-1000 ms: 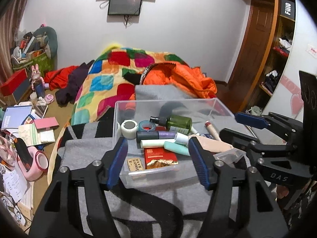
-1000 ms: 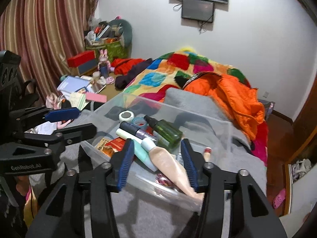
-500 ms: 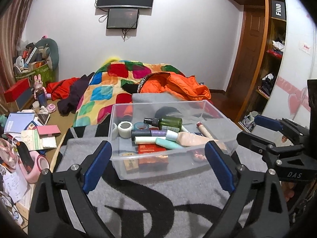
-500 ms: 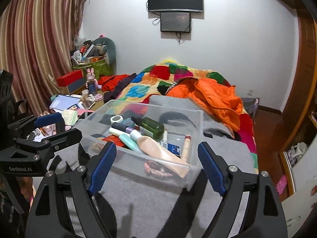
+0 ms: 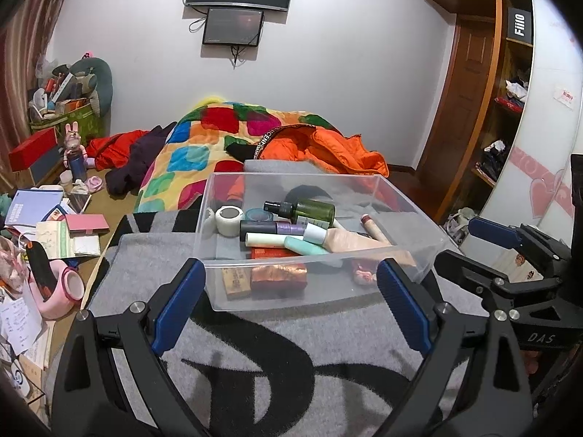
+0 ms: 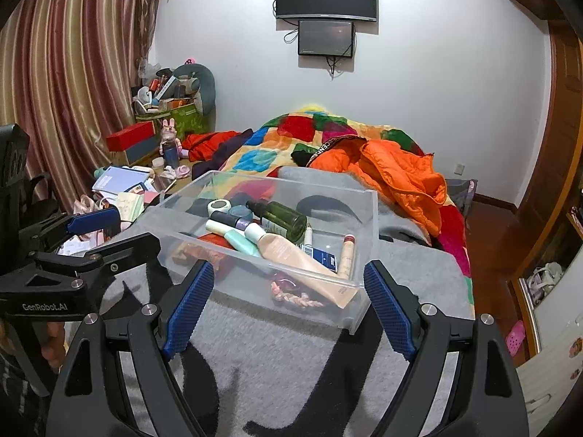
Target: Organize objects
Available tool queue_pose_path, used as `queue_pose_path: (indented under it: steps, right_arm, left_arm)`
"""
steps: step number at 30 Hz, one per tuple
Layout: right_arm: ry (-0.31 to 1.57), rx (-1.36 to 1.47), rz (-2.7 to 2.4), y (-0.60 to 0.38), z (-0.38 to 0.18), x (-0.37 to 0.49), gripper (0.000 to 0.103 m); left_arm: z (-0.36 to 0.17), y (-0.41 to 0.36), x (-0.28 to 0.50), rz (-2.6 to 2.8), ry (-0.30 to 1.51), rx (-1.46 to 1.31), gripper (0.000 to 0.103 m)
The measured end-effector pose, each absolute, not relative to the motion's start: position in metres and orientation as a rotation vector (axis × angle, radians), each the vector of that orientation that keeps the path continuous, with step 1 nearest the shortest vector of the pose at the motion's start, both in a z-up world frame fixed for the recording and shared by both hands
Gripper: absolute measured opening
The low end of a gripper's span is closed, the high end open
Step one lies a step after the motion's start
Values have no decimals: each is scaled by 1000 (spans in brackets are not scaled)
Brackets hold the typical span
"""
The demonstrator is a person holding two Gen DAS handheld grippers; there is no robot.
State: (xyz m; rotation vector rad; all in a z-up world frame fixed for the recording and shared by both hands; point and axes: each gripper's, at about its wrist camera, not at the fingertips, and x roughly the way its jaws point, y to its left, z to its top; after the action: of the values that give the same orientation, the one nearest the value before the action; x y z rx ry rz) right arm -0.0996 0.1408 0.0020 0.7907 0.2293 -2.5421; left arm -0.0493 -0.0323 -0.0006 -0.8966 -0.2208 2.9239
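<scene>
A clear plastic bin (image 5: 419,215) (image 6: 370,218) sits on a grey and black blanket (image 5: 277,357) at the foot of the bed. It holds a green spray bottle (image 5: 313,209) (image 6: 288,216), a white tape roll (image 5: 229,218), a beige tube (image 5: 349,240) (image 6: 291,255), a mint tube (image 5: 302,247), small boxes and more. My left gripper (image 5: 289,300) is open and empty, just in front of the bin. My right gripper (image 6: 286,300) is open and empty, at the bin's near right corner. Each gripper shows at the edge of the other's view.
A colourful patchwork quilt (image 5: 204,145) and an orange jacket (image 5: 328,149) lie on the bed behind the bin. A cluttered side surface with books and a pink object (image 5: 62,287) is at the left. A wooden wardrobe (image 5: 473,109) stands at the right.
Both grippers have opened wide and pulled back from the bin. The objects that were between the fingers now lie in the bin.
</scene>
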Motion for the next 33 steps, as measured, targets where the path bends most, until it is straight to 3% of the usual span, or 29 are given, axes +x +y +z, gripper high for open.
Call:
queue_pose_path:
  steps: [33]
  right_arm:
    - [193, 816, -2547, 146, 1, -101, 82]
  left_arm:
    - [-3, -27, -44, 2917, -195, -910, 96]
